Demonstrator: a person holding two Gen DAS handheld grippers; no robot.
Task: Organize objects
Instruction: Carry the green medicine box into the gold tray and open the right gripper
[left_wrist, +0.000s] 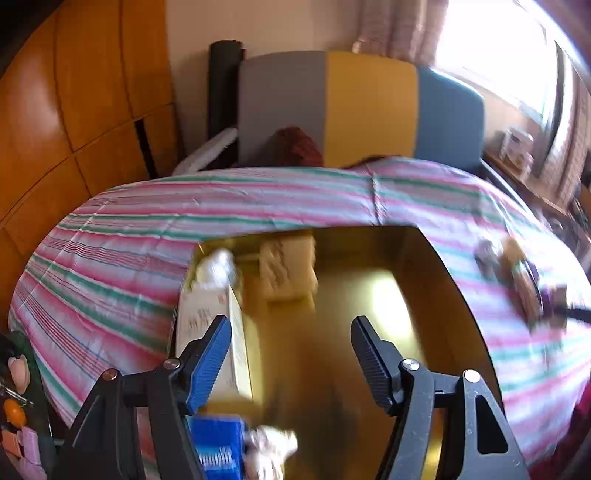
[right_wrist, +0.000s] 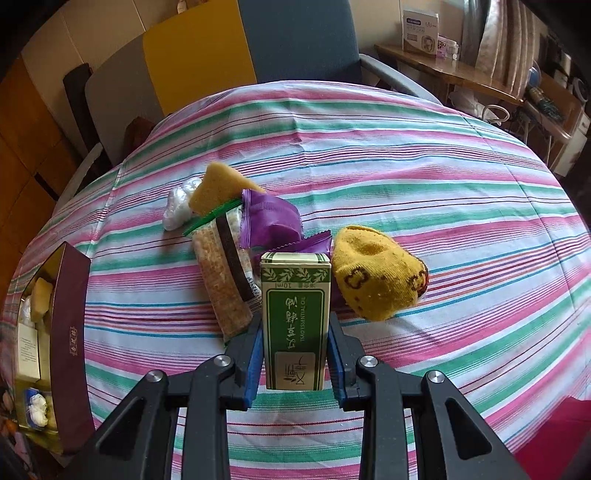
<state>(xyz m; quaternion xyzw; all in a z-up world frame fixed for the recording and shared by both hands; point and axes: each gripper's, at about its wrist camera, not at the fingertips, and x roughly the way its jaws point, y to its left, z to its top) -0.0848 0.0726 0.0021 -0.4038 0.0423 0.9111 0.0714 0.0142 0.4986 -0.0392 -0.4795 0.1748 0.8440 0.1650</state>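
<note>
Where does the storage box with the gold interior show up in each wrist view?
Left wrist: the box fills the lower centre, under the open left gripper.
Right wrist: the box stands at the far left edge, maroon wall facing the camera.
Shared landmark: the striped bedspread and the grey-yellow-blue headboard.

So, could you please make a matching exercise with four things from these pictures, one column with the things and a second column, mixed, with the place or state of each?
Things:
1. green essential oil box
2. yellow sock
3. left gripper
4. white tissue box

Places or states:
A. open, above the gold-lined box
B. lying on the striped cloth, right of the green carton
C. clamped between the right gripper fingers
D. standing inside the gold-lined box, along its left wall

Pairs: 1-C, 2-B, 3-A, 4-D
</note>
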